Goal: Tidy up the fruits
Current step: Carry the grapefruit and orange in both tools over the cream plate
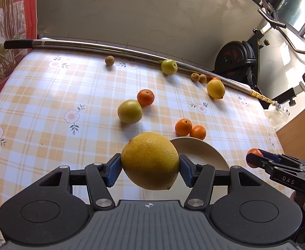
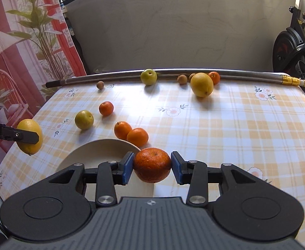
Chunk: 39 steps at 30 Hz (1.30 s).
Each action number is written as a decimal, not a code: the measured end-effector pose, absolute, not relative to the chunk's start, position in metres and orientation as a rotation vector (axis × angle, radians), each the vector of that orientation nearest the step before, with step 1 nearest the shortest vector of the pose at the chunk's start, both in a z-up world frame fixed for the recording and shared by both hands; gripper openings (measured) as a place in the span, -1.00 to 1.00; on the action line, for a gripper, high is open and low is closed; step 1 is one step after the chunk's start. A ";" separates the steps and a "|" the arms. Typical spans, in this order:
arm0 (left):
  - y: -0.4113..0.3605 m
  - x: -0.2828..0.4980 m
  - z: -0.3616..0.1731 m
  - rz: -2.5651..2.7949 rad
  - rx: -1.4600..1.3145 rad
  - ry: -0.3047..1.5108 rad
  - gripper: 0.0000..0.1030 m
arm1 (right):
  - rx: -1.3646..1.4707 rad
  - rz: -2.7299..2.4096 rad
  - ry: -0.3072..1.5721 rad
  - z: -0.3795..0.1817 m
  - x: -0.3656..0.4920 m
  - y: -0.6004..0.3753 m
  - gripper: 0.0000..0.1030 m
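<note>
My left gripper [image 1: 150,164] is shut on a large yellow lemon [image 1: 150,160], held above the table just left of a cream plate [image 1: 206,152]. My right gripper [image 2: 152,165] is shut on a dark orange mandarin [image 2: 152,164] at the right edge of the same plate [image 2: 98,152]. In the left wrist view the right gripper [image 1: 254,159] shows at the right with its mandarin [image 1: 253,153]. In the right wrist view the left gripper's finger [image 2: 25,136] crosses the lemon [image 2: 30,135] at the left. The plate looks empty where it shows.
Loose on the checked tablecloth [image 2: 225,125] lie two mandarins [image 2: 131,133] beside the plate, a green-yellow fruit [image 2: 84,119] with a mandarin [image 2: 106,108], another lemon [image 2: 201,84], a green fruit [image 2: 148,76] and small brown fruits [image 2: 182,79]. A metal pole [image 2: 115,76] runs along the far edge.
</note>
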<state>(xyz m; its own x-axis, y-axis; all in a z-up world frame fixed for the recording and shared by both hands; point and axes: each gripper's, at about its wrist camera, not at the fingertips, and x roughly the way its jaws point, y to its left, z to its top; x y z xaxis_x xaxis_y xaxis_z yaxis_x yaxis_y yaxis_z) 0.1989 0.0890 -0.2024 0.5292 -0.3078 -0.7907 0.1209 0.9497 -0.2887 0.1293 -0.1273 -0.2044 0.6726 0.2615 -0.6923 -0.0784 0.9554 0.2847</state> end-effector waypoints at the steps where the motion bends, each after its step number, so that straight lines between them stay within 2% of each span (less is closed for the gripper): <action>1: 0.086 0.198 -0.207 -0.264 -0.205 0.993 0.19 | 0.237 0.202 0.824 -0.208 0.128 -0.124 -0.19; 16: 0.049 0.183 -0.253 -0.361 -0.157 1.115 0.19 | 0.202 0.276 0.936 -0.240 0.115 -0.093 -0.19; 39: 0.032 0.180 -0.274 -0.404 -0.149 1.186 0.19 | 0.166 0.322 0.987 -0.247 0.112 -0.082 -0.19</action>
